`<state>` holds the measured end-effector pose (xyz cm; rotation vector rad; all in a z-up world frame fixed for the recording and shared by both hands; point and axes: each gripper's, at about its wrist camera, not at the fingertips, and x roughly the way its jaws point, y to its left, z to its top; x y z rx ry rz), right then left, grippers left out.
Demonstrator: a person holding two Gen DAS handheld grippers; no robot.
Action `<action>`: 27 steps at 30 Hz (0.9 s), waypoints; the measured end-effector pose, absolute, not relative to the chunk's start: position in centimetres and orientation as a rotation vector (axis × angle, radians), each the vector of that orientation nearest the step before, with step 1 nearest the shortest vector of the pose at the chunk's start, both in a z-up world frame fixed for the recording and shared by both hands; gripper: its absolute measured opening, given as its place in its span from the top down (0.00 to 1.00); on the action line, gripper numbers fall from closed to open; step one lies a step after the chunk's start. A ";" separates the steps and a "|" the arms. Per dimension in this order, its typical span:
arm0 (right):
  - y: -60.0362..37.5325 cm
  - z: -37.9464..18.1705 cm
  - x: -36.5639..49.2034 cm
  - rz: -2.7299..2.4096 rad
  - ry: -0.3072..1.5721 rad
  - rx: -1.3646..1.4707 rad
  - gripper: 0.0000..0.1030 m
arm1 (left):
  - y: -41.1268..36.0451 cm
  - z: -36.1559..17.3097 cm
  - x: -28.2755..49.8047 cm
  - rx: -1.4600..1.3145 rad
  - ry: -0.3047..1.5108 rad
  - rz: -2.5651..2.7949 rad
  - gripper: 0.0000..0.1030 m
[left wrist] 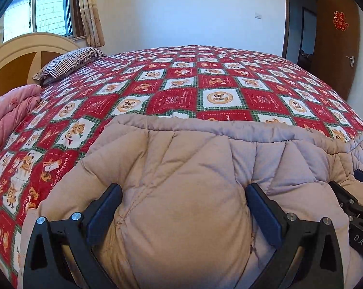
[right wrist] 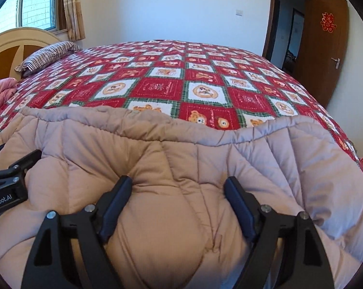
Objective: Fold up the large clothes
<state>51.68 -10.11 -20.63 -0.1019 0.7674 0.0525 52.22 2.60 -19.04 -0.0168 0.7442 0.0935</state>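
1. Padding everywhere: quilted beige coat (left wrist: pixel 181 180) lying across the near part of the bed (left wrist: pixel 181 84), bulging up puffy between both tools.
2. Left tool (left wrist: pixel 184 207) spread wide, a fat roll of the coat swelling between its dark pads (left wrist: pixel 104 214); pressing in from both sides, but clenched or merely straddling? Cannot tell from here.
3. Right tool (right wrist: pixel 179 200) just the same over on its side, jaws apart around a rounded hump of the coat, pads (right wrist: pixel 116 204) dimpling the fabric; true grip not confirmed either.
4. Both tools close together, each visible at the edge of the other's view.
5. Far hem (right wrist: pixel 133 118) running straight across the red patchwork bedspread (right wrist: pixel 169 82), most of the bed beyond it bare of clothing.
6. Striped pillow (left wrist: pixel 68 62) near the headboard and pink quilt (left wrist: pixel 8 118) at the left edge, well apart from the work.
7. Handling, by the look of it: soft, springy, light for its bulk; likely to puff back open after each fold and perhaps slide on a smooth shell.
8. Best hold, probably: pinch along a stitched seam or the hem, where the filling is thin, rather than mid-panel where the pads only squeeze air.
9. Risk: a shallow bite slipping off once the bulk lifts.
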 end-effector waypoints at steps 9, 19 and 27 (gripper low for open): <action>-9.5 -21.2 52.3 0.032 0.804 -0.146 0.19 | 2.5 -19.3 52.5 -0.007 0.758 0.097 0.01; -8.9 -21.6 52.8 0.005 0.833 -0.203 0.17 | 2.3 -19.5 52.6 0.007 0.765 0.105 0.01; -8.3 -21.9 53.0 -0.021 0.842 -0.251 0.16 | 1.7 -19.7 52.8 0.050 0.769 0.134 0.01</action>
